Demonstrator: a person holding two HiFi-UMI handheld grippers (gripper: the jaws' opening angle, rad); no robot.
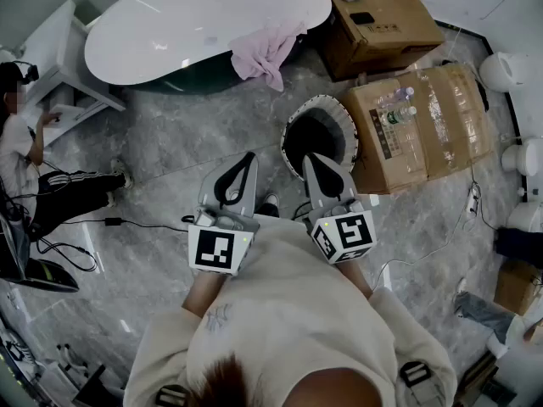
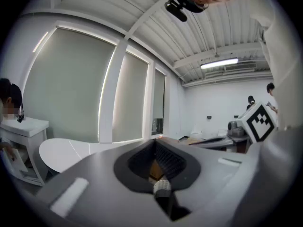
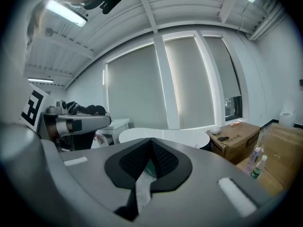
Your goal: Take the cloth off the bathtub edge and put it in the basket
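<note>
Cream sweater (image 1: 288,312) nearest in head view, then left gripper (image 1: 249,156) and right gripper (image 1: 310,158), jaws together, nothing held. Pink cloth (image 1: 265,51) draped over bathtub (image 1: 170,32) edge, well ahead; basket (image 1: 294,124) just beyond right gripper. Step closer, spread jaws before reaching, pinch a thick fold. Left gripper view: closed tips, cloth out of sight. Right gripper view: same, cloth not made out

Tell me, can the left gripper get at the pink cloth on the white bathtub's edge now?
Probably not yet: the left gripper is far short of the pink cloth, jaws shut. Only grey floor lies between, so the way looks free.
</note>
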